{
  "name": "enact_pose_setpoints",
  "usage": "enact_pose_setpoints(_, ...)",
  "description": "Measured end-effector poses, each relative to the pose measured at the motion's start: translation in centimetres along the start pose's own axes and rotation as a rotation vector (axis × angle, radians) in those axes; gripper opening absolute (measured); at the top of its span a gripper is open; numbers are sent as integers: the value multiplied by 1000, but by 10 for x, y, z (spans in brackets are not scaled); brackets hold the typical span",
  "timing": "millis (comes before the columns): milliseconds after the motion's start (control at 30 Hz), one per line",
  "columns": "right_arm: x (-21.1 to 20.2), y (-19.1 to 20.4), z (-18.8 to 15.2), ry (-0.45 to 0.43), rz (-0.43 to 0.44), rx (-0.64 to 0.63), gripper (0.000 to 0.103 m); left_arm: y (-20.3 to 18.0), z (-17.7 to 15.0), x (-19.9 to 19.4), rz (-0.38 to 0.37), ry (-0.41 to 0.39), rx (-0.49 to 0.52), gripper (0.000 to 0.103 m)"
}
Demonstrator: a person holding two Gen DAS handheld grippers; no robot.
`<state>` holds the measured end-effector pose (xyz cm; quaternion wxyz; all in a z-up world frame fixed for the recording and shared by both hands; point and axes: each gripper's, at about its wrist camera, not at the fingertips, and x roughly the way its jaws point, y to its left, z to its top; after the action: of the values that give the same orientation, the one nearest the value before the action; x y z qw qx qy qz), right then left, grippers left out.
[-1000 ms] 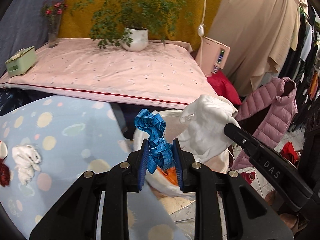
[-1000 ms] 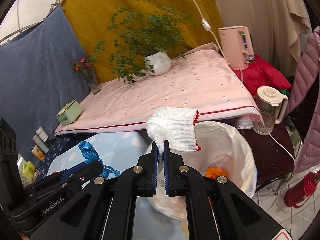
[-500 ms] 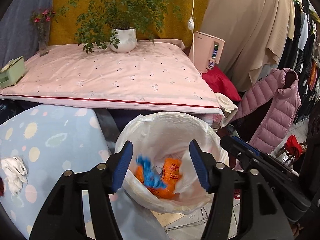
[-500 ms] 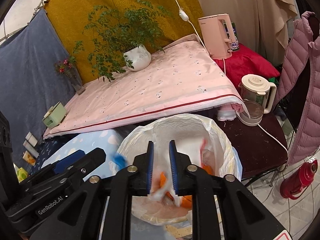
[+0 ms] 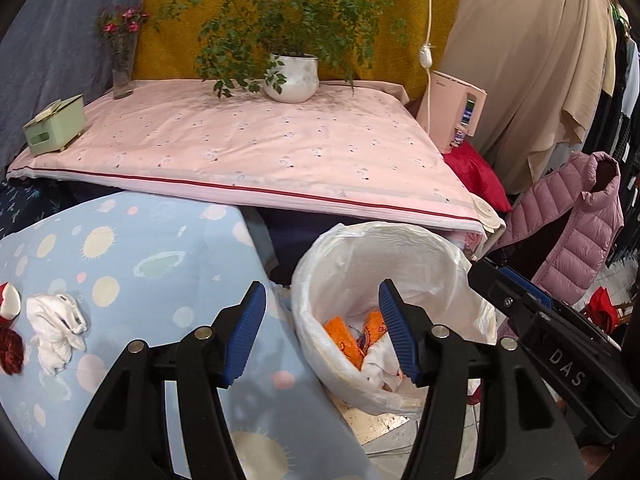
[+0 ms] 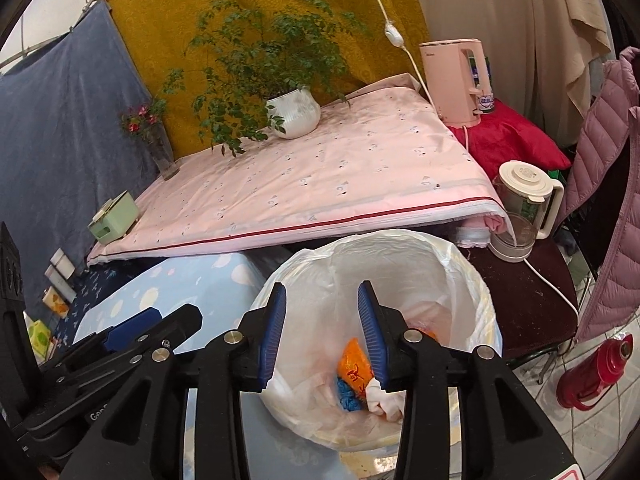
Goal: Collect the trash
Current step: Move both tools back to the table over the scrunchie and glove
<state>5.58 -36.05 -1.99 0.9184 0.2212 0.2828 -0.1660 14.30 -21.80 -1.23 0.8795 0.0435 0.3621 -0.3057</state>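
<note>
A bin lined with a white plastic bag (image 5: 320,256) (image 6: 472,280) stands beside the blue spotted table (image 5: 132,248). Inside lie an orange wrapper (image 6: 351,362), a blue crumpled strip (image 6: 346,394) and a white cloth (image 6: 382,400). My left gripper (image 5: 322,334) is open and empty over the bin's left rim. My right gripper (image 6: 322,336) is open and empty above the bin. On the table's left lie a crumpled white tissue (image 5: 56,326), a dark red scrap (image 5: 10,350) and a white-and-red piece (image 5: 10,300).
A pink-covered table (image 5: 260,148) behind holds a potted plant (image 5: 290,76), a flower vase (image 5: 122,64) and a green box (image 5: 54,124). A pink kettle (image 6: 456,80), a white kettle (image 6: 524,208), a pink jacket (image 5: 568,224) and a red flask (image 6: 596,372) are to the right.
Both grippers opened. The blue strip dropped from the left gripper and the white cloth from the right gripper into the bin. Both jaws have spread wider since half a second ago.
</note>
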Motion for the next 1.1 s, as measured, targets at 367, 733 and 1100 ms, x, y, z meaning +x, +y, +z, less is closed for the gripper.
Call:
enact_pose_setpoints(367,6,46,-9,18,36,-74,45,53,-7,-23,74,-28,-83,56)
enact_pose_setpoints(733,20,110,-26,63,93,-174,49,131,-22,-42,198,-28,-206,56)
enact_pose_setpoints(1100,42,186,-57,141,174,-281,50,221,-51,-64,356,-17,-338,71)
